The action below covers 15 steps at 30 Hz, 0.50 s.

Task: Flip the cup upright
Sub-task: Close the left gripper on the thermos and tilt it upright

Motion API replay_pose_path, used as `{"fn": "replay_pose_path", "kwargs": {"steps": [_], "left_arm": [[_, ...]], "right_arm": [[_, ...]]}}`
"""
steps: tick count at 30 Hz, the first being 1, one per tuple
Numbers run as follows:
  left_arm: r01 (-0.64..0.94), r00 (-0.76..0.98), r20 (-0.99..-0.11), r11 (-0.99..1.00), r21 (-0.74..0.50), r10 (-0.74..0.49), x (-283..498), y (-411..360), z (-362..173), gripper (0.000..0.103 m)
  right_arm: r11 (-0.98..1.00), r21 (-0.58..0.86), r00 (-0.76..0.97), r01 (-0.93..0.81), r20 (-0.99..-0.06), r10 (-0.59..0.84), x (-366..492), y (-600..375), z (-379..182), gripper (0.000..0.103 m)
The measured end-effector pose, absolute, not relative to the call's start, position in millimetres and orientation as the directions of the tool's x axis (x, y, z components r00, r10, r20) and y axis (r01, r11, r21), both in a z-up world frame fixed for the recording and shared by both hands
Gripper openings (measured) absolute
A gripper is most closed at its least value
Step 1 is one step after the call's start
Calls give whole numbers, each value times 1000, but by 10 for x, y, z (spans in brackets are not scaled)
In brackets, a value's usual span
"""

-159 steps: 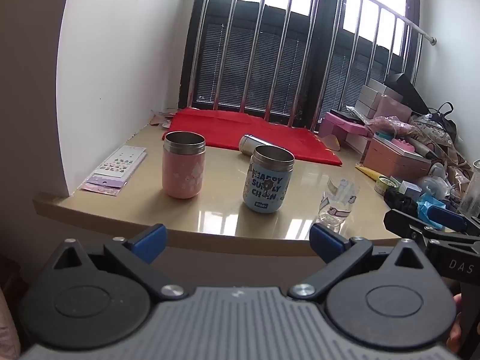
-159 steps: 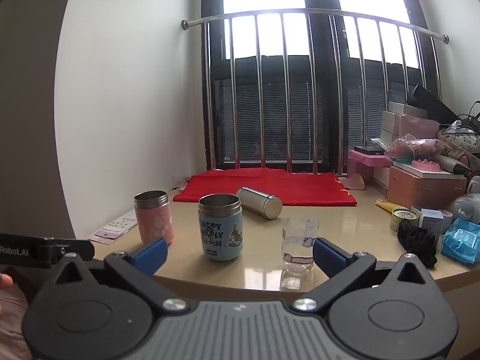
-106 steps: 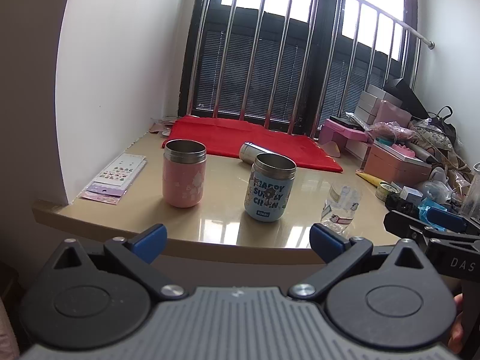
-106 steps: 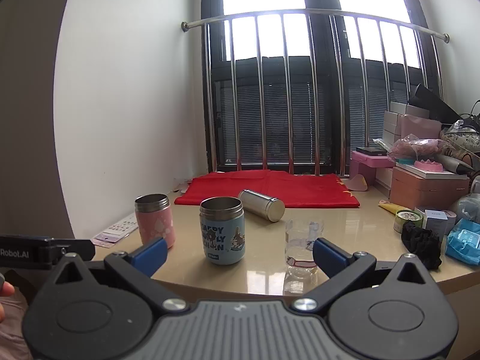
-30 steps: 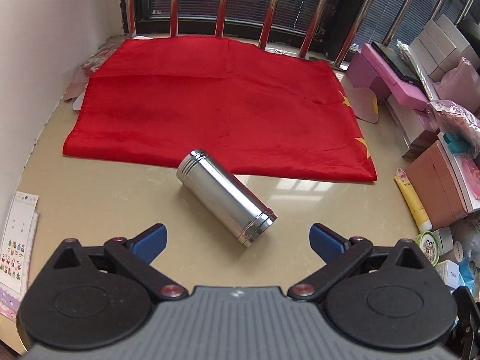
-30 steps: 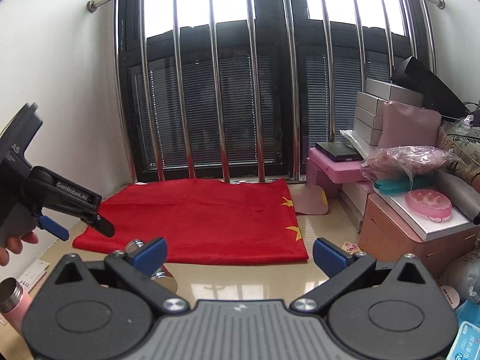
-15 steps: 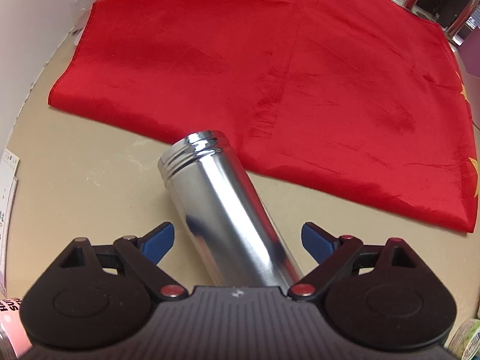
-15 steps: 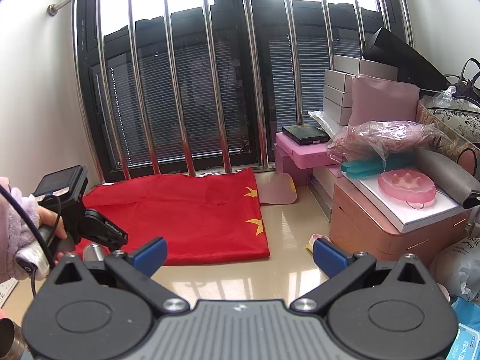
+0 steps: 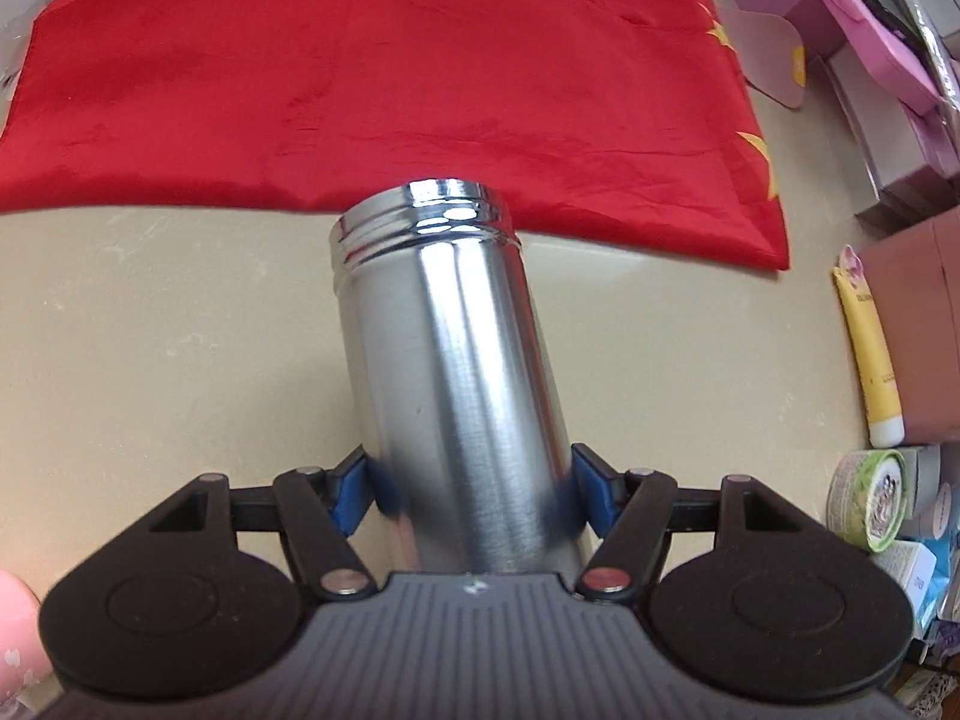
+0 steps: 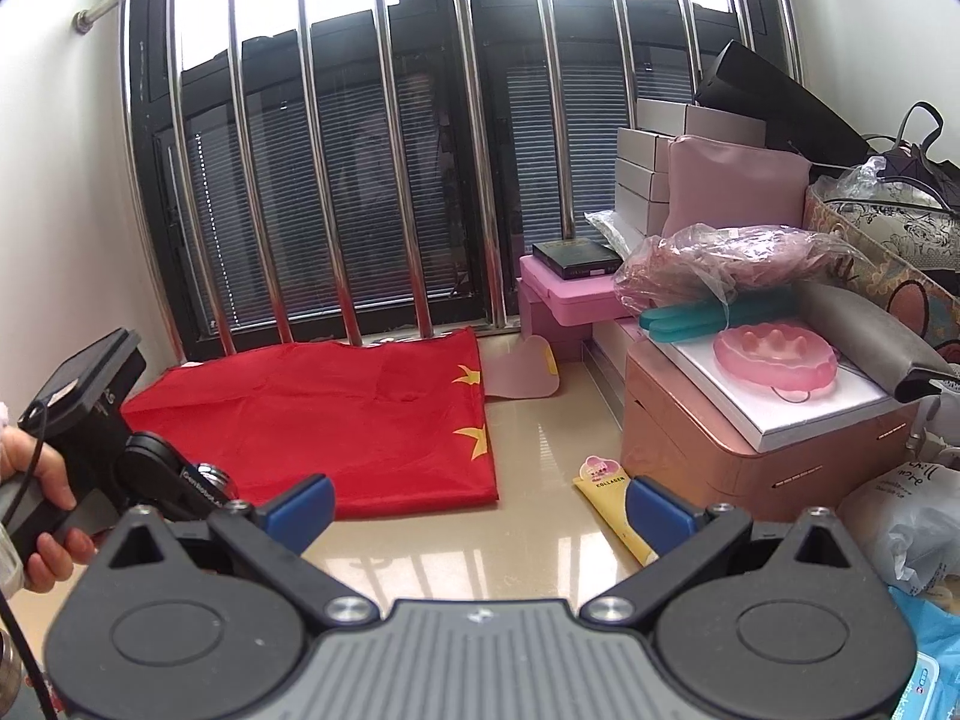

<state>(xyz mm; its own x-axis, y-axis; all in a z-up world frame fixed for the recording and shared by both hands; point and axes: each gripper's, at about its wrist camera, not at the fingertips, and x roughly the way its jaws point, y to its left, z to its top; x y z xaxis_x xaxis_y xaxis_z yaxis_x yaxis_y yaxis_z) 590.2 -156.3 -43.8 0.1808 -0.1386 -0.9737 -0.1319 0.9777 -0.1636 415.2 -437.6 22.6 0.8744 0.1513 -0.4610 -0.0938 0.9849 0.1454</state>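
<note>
The steel cup's (image 9: pixel 456 372) near end is hidden behind the left claw (image 9: pixel 471 489). In the right wrist view, only a sliver of its rim shows.

A red cloth (image 9: pixel 384 78) with yellow stars fills the upper part of the left wrist view, spread on a beige countertop (image 9: pixel 150 330). At the right edge lies a yellow tube (image 9: pixel 870 354) beside a rose-coloured box (image 10: pixel 750 420). In the right wrist view, steel window bars (image 10: pixel 336 180) stand across the top, and a pink moulded piece (image 10: pixel 774 354) rests on the box at right.
</note>
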Motion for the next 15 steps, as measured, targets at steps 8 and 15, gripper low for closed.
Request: {"fn": "replay_pose_path", "kwargs": {"steps": [8, 15], "left_arm": [[67, 150, -962, 973, -222, -229, 5218, -2488, -178, 68], [62, 88, -986, 989, -136, -142, 4817, -2958, -641, 68]], "right_arm": [[992, 116, 874, -58, -474, 107, 3788, -4760, 260, 103], [989, 95, 867, -113, -478, 144, 3667, -5110, 212, 103]]}}
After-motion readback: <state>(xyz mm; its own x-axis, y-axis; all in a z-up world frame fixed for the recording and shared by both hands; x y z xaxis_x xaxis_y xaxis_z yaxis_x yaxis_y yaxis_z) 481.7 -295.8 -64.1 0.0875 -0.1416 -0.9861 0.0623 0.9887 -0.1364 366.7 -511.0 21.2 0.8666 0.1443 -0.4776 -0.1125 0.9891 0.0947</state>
